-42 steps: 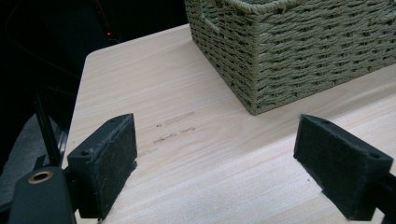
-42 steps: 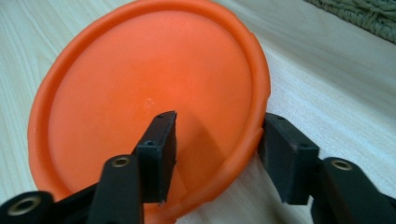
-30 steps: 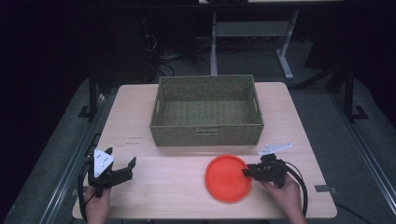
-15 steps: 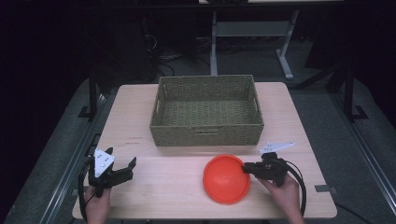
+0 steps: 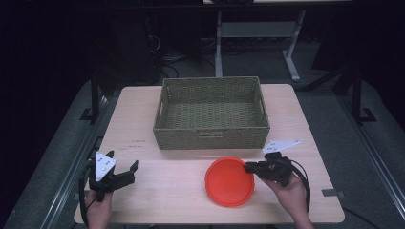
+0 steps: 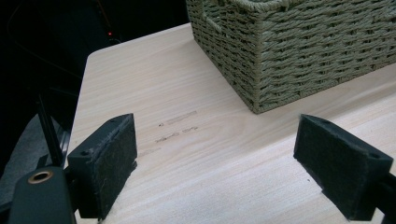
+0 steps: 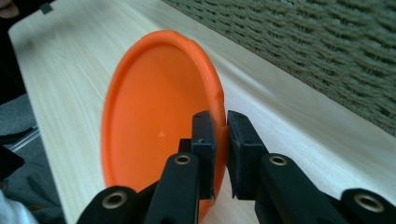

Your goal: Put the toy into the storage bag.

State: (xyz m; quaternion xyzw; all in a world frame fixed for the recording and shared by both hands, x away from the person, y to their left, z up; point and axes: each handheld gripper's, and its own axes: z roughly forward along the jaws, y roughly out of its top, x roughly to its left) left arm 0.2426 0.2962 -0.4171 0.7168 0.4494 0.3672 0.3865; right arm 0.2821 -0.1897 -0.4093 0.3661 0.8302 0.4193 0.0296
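- The right gripper (image 5: 249,168) is at the near right of the table (image 5: 143,119), held in a hand that comes in from the bottom edge. Its jaws have just been closing, and now they pinch the right rim of an orange plate (image 5: 229,182).
- In the right gripper view the two black pads (image 7: 203,135) press on the thin orange rim from both sides — one pad inside the plate, one outside. The plate (image 7: 154,116) looks tipped up on its edge there, and its inside is bare.
- In the high view the plate sits near the front of the table, a bit right of the middle, just in front of the basket (image 5: 210,138). I cannot tell from that view how much of the plate touches the wood.
- The left gripper (image 5: 125,171) is at the near left corner, well apart from the plate. Its jaws stand wide and there is nothing between them.
- In the left gripper view the two pads (image 6: 109,154) are far apart over bare wood, with a corner of the basket (image 6: 289,51) ahead and to the right.
- Farther back is the woven basket — a green-brown box shape with low walls. It stands in the middle of the table, toward the far edge. Nothing is inside it; you can see its woven floor (image 5: 211,114).
- Past the table it is dark, with a grey metal stand (image 5: 258,33) on the floor.
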